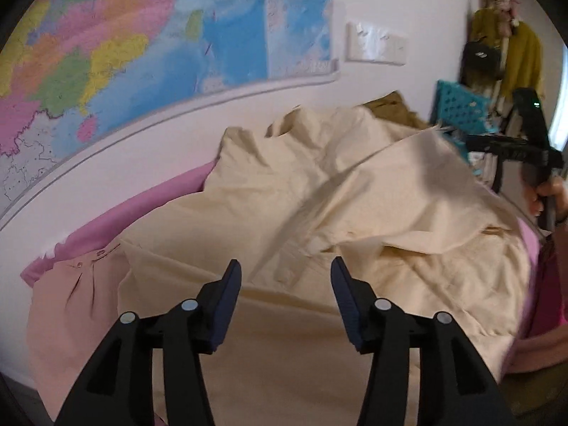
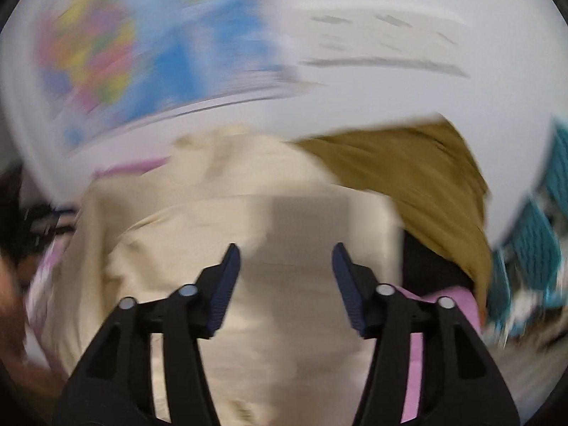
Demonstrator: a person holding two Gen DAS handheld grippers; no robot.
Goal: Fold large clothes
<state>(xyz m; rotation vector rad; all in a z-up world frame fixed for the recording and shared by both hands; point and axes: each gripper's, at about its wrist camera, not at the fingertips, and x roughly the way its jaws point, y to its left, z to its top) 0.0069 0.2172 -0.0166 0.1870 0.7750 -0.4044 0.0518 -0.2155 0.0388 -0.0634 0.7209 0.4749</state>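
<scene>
A large cream garment lies crumpled over a pink sheet. My left gripper hovers above its near part, open, with nothing between its fingers. The right gripper shows at the right edge of the left wrist view, held by a hand above the garment's far right corner. In the blurred right wrist view the right gripper stands open over the same cream garment, with nothing between its fingers.
A peach garment lies at the left beside the cream one. An olive-brown cloth lies at the far end. A map hangs on the wall. A teal basket and hanging clothes stand at the right.
</scene>
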